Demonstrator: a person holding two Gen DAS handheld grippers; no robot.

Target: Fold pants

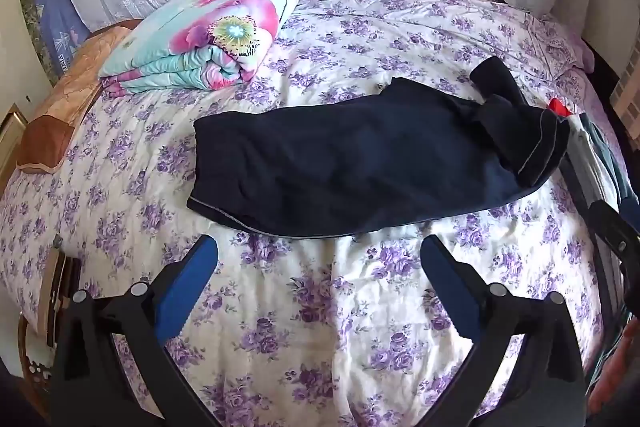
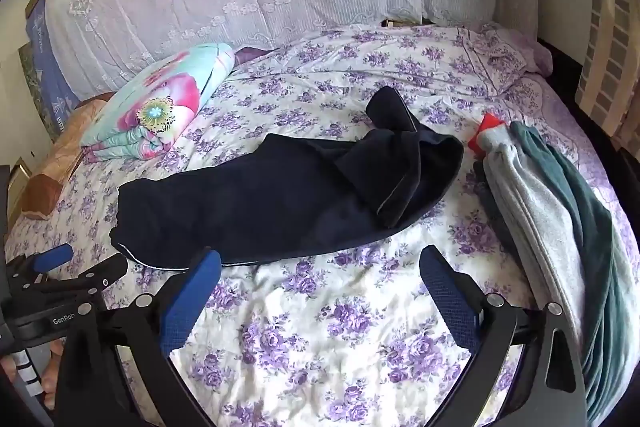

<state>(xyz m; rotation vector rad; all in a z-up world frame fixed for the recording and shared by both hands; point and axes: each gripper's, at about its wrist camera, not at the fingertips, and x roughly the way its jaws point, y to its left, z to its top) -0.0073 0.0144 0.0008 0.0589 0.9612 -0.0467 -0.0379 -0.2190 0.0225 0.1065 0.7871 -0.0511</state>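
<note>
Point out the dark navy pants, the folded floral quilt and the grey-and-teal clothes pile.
Dark navy pants (image 1: 340,163): left wrist view, middle of the legs.
Folded floral quilt (image 1: 224,27): left wrist view, top face by the big flower.
Grey-and-teal clothes pile (image 2: 540,203): right wrist view, grey garment's middle.

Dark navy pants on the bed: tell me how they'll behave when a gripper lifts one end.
The dark navy pants look floppy: one end lies crumpled over itself, so a lifted end would probably drape and sag. They seem light, barely denting the floral sheet. They likely drag rather than slide, since that sheet already shows wrinkles.
</note>
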